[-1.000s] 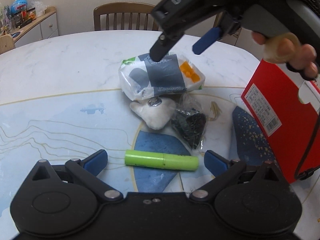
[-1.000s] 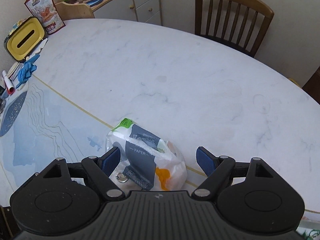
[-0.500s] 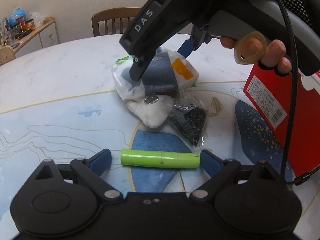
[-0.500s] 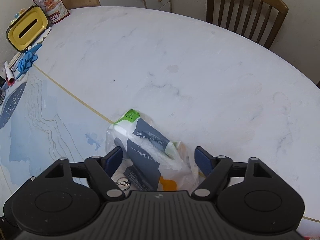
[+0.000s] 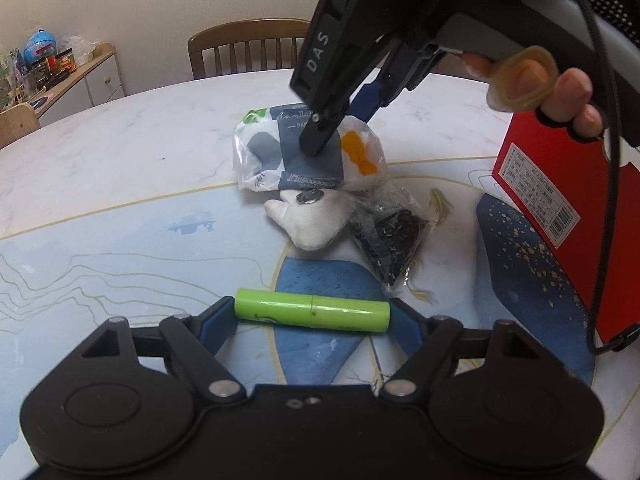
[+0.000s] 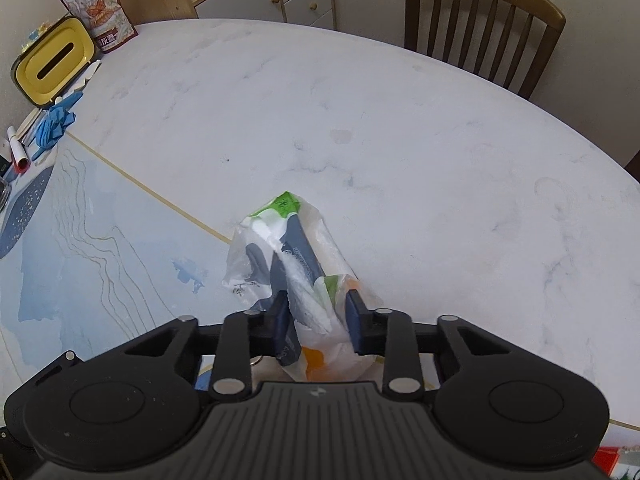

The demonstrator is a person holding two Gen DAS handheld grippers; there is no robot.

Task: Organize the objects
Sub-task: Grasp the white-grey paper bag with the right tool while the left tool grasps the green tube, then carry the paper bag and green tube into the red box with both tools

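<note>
Tissue pack (image 6: 292,276), soft and wrapped in crinkly plastic, is the thing in hand: the right gripper (image 6: 318,320) has its fingers drawn narrow against both sides of it, pinching the near end so the wrapper buckles between the blue pads (image 6: 354,320). The pack lies on the desk (image 6: 360,140) at the edge of the blue patterned mat (image 5: 100,248), apparently not yet lifted. From the left wrist view the same pack (image 5: 308,152) touches a white stuffed toy (image 5: 316,220), which in turn sits against a clear bag of dark bits (image 5: 388,240).

The left gripper (image 5: 312,316) is low over the mat with its fingers spread wide, one at each end of a green tube (image 5: 312,312) lying crosswise between them; they look close to the ends, though I cannot tell if they touch.

The step seems to be picking up the tissue pack for sorting, probably toward the red box (image 5: 560,208) standing at the right. The next move likely calls for a straight lift, gentle enough that the squashy pack does not slip and the toy is not dragged along, while the left side closes endwise on the tube.
</note>
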